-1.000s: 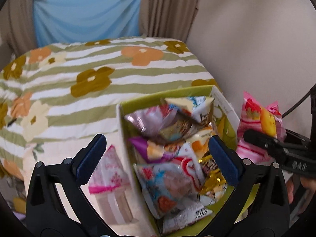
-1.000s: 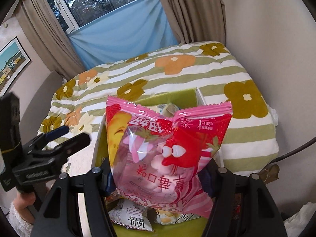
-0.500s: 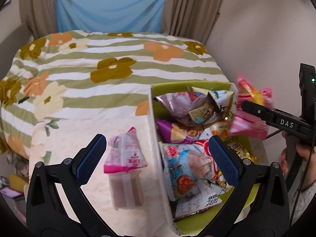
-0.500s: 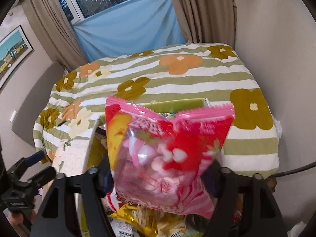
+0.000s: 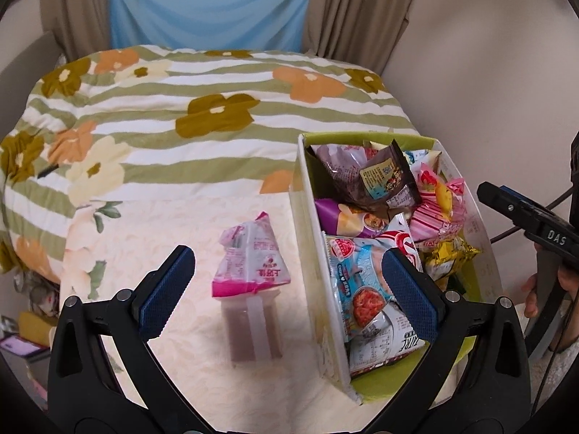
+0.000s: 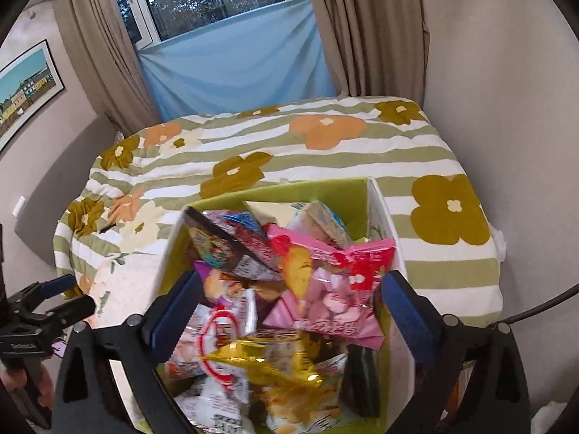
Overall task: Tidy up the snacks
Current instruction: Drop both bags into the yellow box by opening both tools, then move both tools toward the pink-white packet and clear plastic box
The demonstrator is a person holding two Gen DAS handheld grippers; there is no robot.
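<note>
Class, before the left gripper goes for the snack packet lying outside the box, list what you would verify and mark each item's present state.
1. Left gripper open and empty: ok.
2. Pink-and-white packet lies between its fingers' line of approach, on the cloth: ok.
3. Right gripper open, pink strawberry bag released into the box: ok.
4. Room left in the box: not ok, snacks heap to the rim.
5. Clear container under the packet, attached or separate: cannot tell.

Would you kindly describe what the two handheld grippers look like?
Both the left gripper and right gripper have black frames with silver bolts and blue ribbed finger pads. The right one's side reads "DAS"; a black cable trails behind it.
</note>
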